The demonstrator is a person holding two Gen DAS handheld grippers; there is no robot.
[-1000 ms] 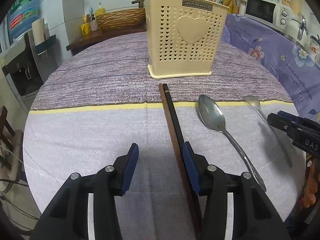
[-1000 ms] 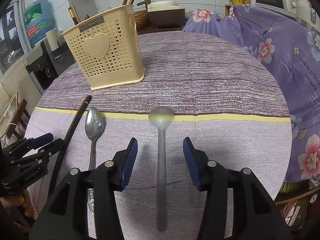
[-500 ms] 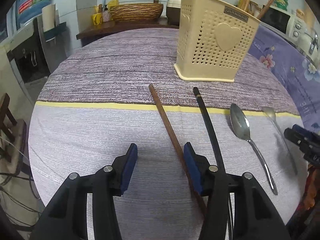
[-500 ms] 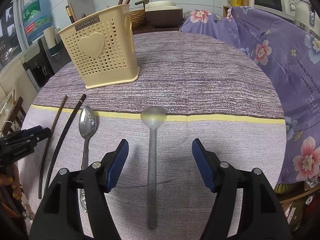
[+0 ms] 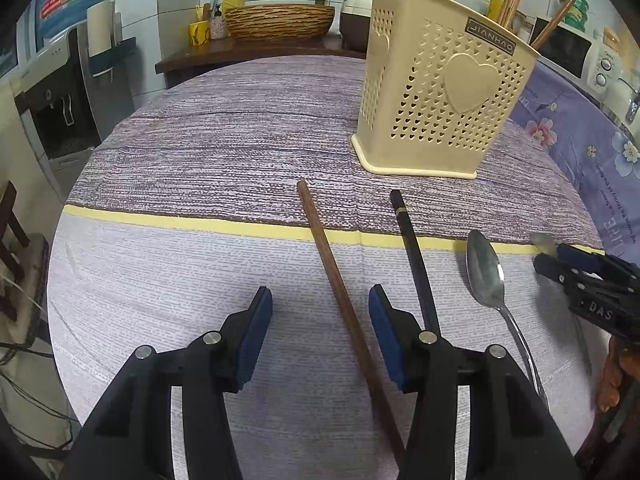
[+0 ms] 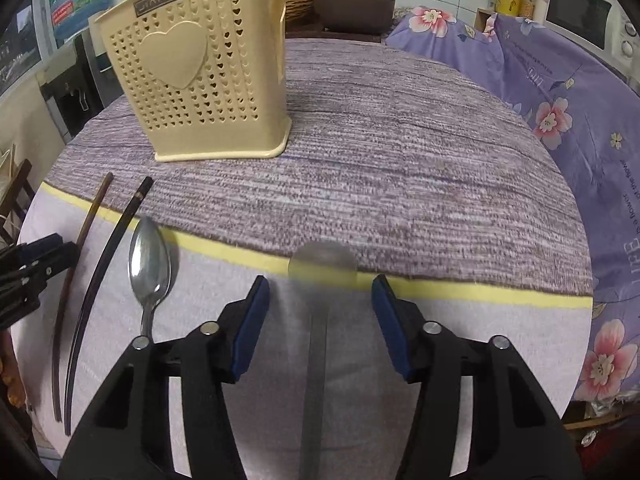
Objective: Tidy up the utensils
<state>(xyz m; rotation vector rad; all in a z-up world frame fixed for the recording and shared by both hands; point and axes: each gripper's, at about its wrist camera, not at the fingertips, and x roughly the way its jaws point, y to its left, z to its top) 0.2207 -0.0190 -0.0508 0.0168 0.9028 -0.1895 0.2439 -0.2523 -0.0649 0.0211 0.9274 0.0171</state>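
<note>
A cream perforated utensil holder (image 5: 440, 92) (image 6: 200, 72) stands on the round table with chopsticks poking out of its top. In front of it lie a brown chopstick (image 5: 332, 264), a black chopstick (image 5: 414, 248), a metal spoon (image 5: 486, 276) and a translucent spoon (image 6: 322, 268). My left gripper (image 5: 320, 300) hovers open over the brown chopstick, which lies between its jaws, closer to the right pad. My right gripper (image 6: 320, 288) straddles the translucent spoon's neck; its jaws are closing, with the pads clear of the handle.
The table wears a purple and grey striped cloth (image 5: 224, 152) with a yellow band. A floral purple cover (image 6: 560, 92) lies at the right. A wicker basket (image 5: 280, 20), a microwave (image 6: 580, 20) and a water dispenser (image 5: 60, 92) stand beyond the table.
The two chopsticks, first lying together, now lie apart. My left gripper shifted left, so the brown chopstick lies between its jaws. My right gripper widened, narrowed again and moved forward toward the spoon's bowl.
</note>
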